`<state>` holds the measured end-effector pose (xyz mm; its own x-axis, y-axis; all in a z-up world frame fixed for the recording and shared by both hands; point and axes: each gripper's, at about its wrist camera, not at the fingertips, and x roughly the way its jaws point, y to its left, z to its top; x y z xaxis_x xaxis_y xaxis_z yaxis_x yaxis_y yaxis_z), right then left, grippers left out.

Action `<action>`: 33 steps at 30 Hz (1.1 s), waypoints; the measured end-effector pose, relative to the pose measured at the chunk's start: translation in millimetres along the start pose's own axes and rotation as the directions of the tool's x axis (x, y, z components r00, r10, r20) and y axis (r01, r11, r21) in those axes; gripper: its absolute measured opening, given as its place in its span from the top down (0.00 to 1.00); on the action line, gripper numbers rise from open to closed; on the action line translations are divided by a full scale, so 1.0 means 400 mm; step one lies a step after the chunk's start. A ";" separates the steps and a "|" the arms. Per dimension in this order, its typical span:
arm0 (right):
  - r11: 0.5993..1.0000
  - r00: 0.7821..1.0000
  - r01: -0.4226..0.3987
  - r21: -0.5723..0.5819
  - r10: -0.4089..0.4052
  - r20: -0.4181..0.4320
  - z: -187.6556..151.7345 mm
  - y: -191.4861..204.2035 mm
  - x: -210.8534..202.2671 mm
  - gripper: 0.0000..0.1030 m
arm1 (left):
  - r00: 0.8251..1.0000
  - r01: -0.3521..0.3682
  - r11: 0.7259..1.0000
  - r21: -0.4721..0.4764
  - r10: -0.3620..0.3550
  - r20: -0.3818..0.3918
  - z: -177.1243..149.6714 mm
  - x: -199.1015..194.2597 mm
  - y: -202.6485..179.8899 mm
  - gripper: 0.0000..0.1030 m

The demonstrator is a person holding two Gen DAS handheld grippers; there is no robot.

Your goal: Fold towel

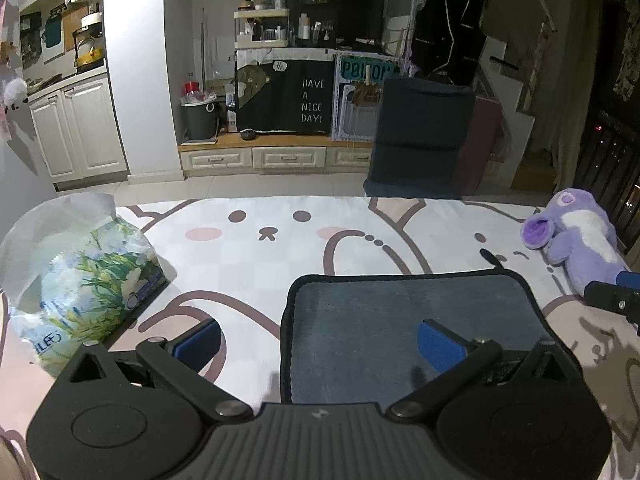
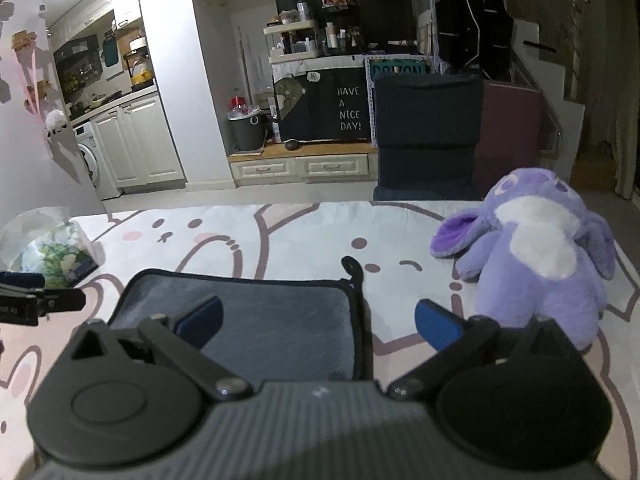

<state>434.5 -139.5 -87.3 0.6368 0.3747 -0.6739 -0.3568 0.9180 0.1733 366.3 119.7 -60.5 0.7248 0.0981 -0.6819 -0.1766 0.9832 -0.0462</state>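
Observation:
A grey-blue towel (image 1: 400,316) with a dark hem lies flat, folded into a rectangle, on the cartoon-print cover (image 1: 248,264). It also shows in the right wrist view (image 2: 280,320), with its hanging loop (image 2: 352,266) at the far right corner. My left gripper (image 1: 320,344) is open and empty above the towel's left edge, straddling it. My right gripper (image 2: 318,324) is open and empty above the towel's right edge. Each gripper's tip shows at the edge of the other's view, the right one (image 1: 612,296) and the left one (image 2: 40,300).
A floral tissue pack in a clear bag (image 1: 80,280) lies at the left. A purple plush toy (image 2: 536,252) lies at the right, close to the towel. Beyond the far edge stand a dark chair (image 1: 420,136) and cabinets.

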 end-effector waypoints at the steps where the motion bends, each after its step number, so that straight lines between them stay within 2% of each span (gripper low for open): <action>1: 1.000 1.000 0.000 -0.004 0.000 0.003 -0.001 0.003 -0.011 0.00 | 1.000 0.000 1.000 -0.001 0.000 0.003 -0.001 -0.010 -0.002 0.00; 19: 1.000 0.999 -0.027 -0.009 0.027 0.019 -0.020 0.048 -0.189 0.00 | 0.999 0.012 1.000 0.005 -0.012 0.046 -0.031 -0.194 -0.039 0.00; 33: 0.999 0.998 -0.031 -0.006 0.032 0.049 -0.059 0.079 -0.340 0.00 | 0.996 0.048 0.999 0.020 -0.050 0.072 -0.074 -0.350 -0.064 0.00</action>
<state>320.4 -164.4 -7.3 0.6578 0.4093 -0.6323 -0.3806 0.9050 0.1899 249.5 76.2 14.6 0.7788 0.0599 -0.6245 -0.1280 0.9897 -0.0648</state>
